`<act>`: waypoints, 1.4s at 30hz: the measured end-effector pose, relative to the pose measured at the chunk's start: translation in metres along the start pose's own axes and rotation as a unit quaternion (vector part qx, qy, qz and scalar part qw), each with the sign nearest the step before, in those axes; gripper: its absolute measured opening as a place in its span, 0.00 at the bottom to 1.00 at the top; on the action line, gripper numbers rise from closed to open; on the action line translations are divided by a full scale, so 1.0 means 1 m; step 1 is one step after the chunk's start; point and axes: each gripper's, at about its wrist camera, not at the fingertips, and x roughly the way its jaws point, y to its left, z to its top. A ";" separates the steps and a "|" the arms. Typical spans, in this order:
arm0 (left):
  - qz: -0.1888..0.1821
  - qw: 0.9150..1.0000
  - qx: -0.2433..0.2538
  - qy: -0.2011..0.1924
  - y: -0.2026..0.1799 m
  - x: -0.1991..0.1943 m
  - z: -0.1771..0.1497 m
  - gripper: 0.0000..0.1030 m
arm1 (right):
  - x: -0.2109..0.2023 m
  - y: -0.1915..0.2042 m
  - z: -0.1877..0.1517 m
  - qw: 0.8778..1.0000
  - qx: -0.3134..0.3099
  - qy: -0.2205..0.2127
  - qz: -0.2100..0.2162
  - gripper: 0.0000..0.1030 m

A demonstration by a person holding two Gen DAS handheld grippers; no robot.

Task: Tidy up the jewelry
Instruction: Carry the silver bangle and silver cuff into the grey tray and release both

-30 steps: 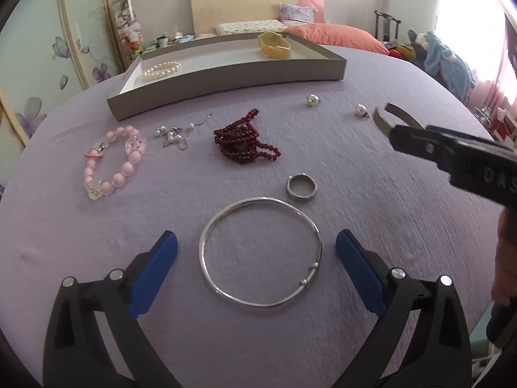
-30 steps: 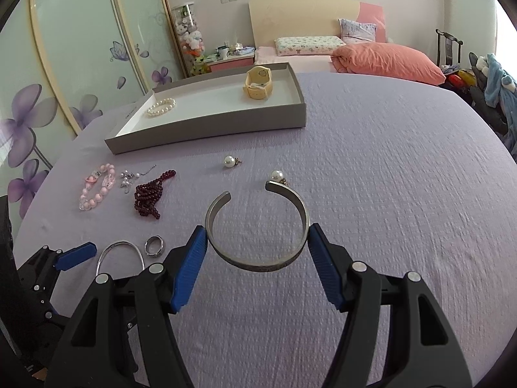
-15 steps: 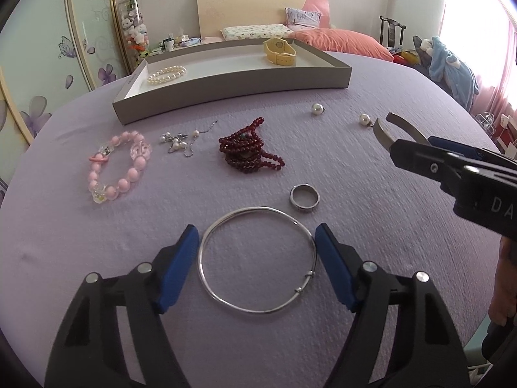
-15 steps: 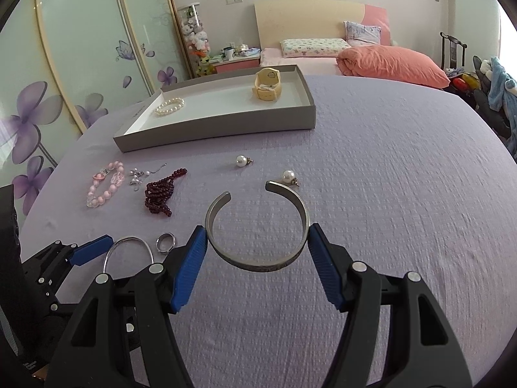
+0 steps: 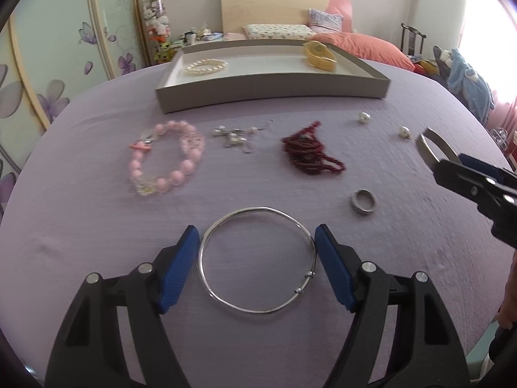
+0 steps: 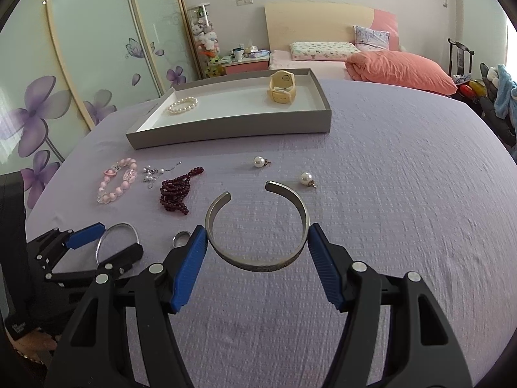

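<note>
My left gripper is shut on a thin silver bangle, its blue pads touching both sides, just above the purple cloth. It also shows in the right wrist view. My right gripper is shut on an open silver cuff bracelet, held above the cloth; the cuff's tip shows in the left wrist view. A grey tray at the back holds a pearl bracelet and a yellow watch.
On the cloth lie a pink bead bracelet, small silver earrings, a dark red bead strand, a silver ring and two pearl earrings. A bed stands behind.
My left gripper has closed from wide open onto the thin silver bangle and moved forward, lifting slightly. My right gripper keeps hold of the cuff and has risen and drawn back a little.
</note>
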 end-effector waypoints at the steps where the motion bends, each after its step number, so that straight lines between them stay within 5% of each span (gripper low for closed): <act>1: 0.003 1.000 -0.002 -0.002 0.003 -0.001 0.001 0.71 | 0.001 0.001 0.000 1.000 -0.001 0.000 0.001 0.64; 28: 0.024 0.998 -0.029 -0.045 0.040 -0.026 0.018 0.71 | 0.003 0.023 0.002 1.000 -0.023 0.005 0.011 0.64; 42: 0.014 0.994 -0.053 -0.091 0.064 -0.042 0.071 0.71 | 0.006 0.022 0.053 0.999 -0.034 -0.026 0.002 0.64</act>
